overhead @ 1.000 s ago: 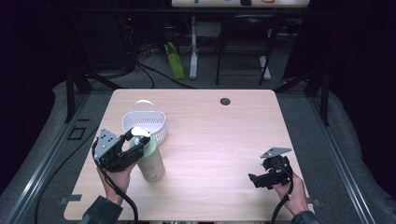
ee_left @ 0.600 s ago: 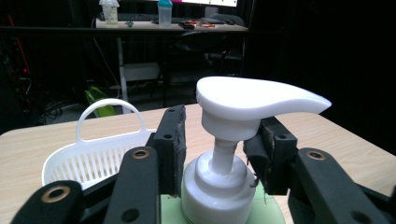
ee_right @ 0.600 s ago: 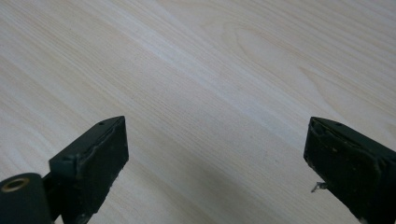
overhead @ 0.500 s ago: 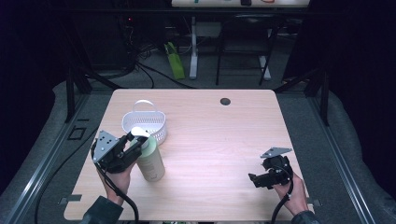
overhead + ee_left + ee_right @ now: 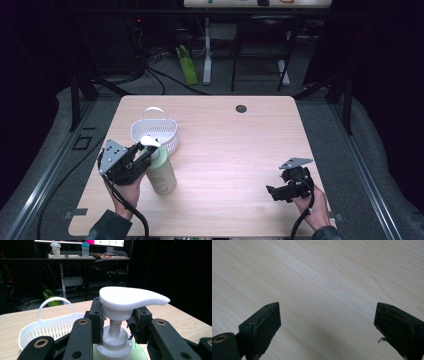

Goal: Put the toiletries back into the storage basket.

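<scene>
The pale wooden surface (image 5: 225,150) carries little: a white slotted basket (image 5: 155,134) with a hoop handle stands toward its left side, and just in front of it, touching or nearly so, stands a pale green pump bottle (image 5: 161,172) with a white pump head (image 5: 130,298). The left gripper (image 5: 142,157) comes in from the left at the bottle's top, and in the left gripper view its fingers (image 5: 96,320) have just been closing and now pinch the white collar under the pump head, one on each side, with the bottle upright on the surface. Well apart, near the front right corner, the right gripper (image 5: 275,191) hangs low over bare wood, its fingers (image 5: 263,322) spread wide with nothing between them, though they have been drawing in slightly.
</scene>
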`<state>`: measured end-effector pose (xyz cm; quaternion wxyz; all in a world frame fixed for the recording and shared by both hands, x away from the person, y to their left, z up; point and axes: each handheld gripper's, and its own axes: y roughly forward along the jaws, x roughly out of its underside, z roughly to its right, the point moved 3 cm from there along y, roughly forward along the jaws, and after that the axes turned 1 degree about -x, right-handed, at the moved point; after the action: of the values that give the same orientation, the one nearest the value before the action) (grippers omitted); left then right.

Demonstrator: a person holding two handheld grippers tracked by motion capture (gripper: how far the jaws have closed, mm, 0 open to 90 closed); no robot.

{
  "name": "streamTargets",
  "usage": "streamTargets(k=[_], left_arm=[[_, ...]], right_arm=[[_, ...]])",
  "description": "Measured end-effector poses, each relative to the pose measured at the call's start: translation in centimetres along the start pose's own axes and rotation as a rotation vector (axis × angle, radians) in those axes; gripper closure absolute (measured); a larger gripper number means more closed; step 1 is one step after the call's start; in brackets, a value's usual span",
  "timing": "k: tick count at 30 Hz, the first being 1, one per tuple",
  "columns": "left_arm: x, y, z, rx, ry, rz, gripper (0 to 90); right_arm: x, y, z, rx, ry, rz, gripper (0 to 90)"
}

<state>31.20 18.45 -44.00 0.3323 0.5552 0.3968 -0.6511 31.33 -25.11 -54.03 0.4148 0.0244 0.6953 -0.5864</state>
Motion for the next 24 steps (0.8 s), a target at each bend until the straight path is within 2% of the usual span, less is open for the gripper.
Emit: streamTargets(k=[24], left_arm=[[-0.46, 0.00, -0.41, 0.001, 0.017, 0.013, 67.0]], right_arm=[[0.00, -0.10, 0.06, 0.005, 0.000, 0.002, 6.5]])
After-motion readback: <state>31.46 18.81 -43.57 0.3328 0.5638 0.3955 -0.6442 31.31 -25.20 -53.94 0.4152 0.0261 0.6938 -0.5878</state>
